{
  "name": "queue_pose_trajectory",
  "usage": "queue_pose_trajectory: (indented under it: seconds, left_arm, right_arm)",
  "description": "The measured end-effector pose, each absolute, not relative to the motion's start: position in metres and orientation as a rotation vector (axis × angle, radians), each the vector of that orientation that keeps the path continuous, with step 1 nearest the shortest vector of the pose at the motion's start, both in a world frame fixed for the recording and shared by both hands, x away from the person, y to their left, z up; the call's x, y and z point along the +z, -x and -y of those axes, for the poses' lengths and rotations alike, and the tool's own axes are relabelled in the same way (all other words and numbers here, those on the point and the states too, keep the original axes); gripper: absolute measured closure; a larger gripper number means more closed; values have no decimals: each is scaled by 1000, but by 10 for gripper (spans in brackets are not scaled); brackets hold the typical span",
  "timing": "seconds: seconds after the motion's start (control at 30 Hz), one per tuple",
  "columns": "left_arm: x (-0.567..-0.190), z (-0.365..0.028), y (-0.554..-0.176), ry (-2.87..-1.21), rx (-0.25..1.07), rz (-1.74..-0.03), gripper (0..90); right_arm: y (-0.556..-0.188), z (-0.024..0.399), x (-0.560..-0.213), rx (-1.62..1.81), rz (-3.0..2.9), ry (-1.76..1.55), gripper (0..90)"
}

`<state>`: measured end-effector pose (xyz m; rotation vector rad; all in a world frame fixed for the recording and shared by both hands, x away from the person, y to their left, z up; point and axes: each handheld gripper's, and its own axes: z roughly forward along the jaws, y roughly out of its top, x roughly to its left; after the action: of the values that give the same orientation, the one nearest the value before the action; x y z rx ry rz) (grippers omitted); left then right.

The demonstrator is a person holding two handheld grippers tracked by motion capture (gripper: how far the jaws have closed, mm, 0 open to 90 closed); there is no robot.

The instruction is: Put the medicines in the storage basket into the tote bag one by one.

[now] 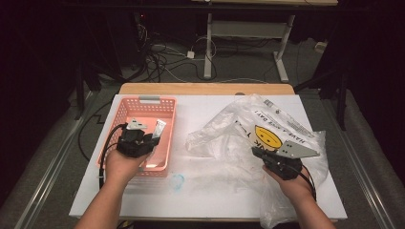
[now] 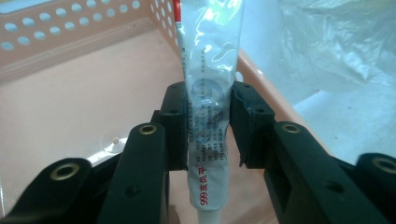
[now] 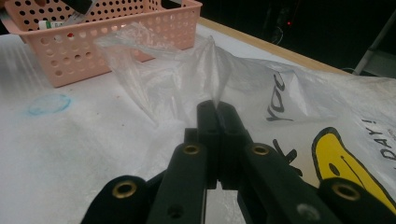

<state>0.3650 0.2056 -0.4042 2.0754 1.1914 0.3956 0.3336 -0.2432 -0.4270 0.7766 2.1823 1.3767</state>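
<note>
At the left of the white table [image 1: 205, 186], a pink perforated basket [image 1: 125, 110] stands with a grey clip on its far rim. The left gripper [image 1: 154, 139] hangs over the basket's near half, its jaws clenched on a white tube [image 2: 208, 102] with red and grey print. In the left gripper view the tube runs up between the two black pads, its crimped end toward the camera and its upper part cut off by the top edge; the print is too small to read apart from "999". The basket floor under it looks bare, though the gripper hides the near corner. In the right gripper view, something small with a green band lies in the basket's far end, too blurred to name.

A faint blue ring [image 1: 177, 181] marks the tabletop just right of the basket.

Further right lies a crumpled clear plastic bag [image 1: 224, 129] printed with a yellow smiley face [image 1: 267, 137] and black lettering, partly folded out of sight. The right gripper [image 1: 255, 151] has its jaws pressed together on a pinch of the bag's film, which rises in a peak from the tips. The bag's near end drapes over the table edge.
</note>
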Motion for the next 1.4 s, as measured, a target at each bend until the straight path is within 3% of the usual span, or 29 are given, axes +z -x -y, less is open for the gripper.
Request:
queue_pose_trajectory:
  seconds: [0.23,0.57,1.4]
  left_arm:
    - [-406,-208,-352,-1971,420,-1173,672]
    - [-410,-202,-332,-1946,491,-1128,672]
    - [-378,-188,-311,-1830,442,-987,672]
  right_arm:
    - [-333,244,-426,1388,-2170,-777,900]
    - [-329,245,-423,1407,-2177,-764,900]
    - [-330,241,-419,1428,-2166,-746,900]
